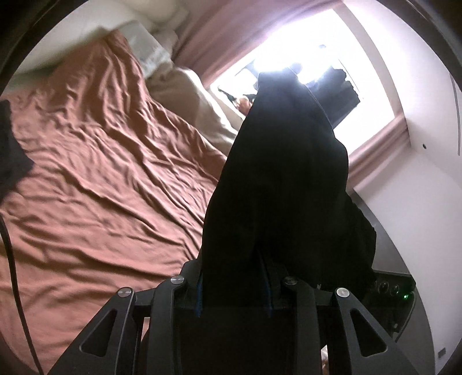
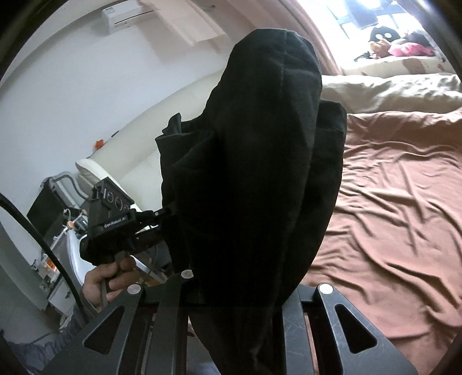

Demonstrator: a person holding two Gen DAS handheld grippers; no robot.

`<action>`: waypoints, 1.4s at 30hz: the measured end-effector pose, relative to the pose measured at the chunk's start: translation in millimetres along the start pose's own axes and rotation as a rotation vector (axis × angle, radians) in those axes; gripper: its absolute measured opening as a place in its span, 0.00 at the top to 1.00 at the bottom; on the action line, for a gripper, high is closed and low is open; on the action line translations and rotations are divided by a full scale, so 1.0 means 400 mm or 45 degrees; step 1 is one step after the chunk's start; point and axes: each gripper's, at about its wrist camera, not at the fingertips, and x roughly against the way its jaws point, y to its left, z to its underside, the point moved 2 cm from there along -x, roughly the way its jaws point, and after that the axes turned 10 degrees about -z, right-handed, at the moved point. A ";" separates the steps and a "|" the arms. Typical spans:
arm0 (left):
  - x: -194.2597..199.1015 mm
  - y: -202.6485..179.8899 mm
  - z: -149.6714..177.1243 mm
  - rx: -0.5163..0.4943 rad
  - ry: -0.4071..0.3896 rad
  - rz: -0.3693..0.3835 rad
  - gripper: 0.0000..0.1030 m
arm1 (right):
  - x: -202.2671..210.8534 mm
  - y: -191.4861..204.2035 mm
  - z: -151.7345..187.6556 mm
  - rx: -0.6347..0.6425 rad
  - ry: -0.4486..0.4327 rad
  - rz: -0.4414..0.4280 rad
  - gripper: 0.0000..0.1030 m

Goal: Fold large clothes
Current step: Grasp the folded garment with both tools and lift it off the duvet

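**Both claws clamped on one black garment above the bed**

Claws are seen nearest in each view. The left gripper [image 1: 234, 288] is closed narrowly on a bunch of the black garment [image 1: 283, 178], with blue pads showing at the cloth's edge. The right gripper [image 2: 239, 291] is pinched almost fully shut on the same garment, whose folds are draped over its fingers and block the middle of both views. Beside it, a hand [image 2: 106, 279] is wrapped around the left gripper's handle. Beyond, one wrinkled brown bedsheet [image 1: 95, 161] is spread out, with a beige duvet [image 2: 389, 92] bunched at its far edge. One bright window [image 1: 303, 49] and one air conditioner [image 2: 127, 14] are visible farthest off.
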 end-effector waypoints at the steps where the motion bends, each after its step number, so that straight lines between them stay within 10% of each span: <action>1: 0.025 0.028 -0.020 0.006 -0.019 -0.012 0.70 | -0.033 0.009 -0.001 0.000 -0.001 -0.014 0.88; 26: 0.406 0.538 -0.369 0.111 -0.222 -0.319 0.71 | -0.752 0.114 -0.032 -0.148 0.030 -0.335 0.88; 42: 0.612 0.768 -0.450 0.224 -0.383 -0.751 0.71 | -1.138 0.132 0.035 -0.401 0.158 -0.642 0.88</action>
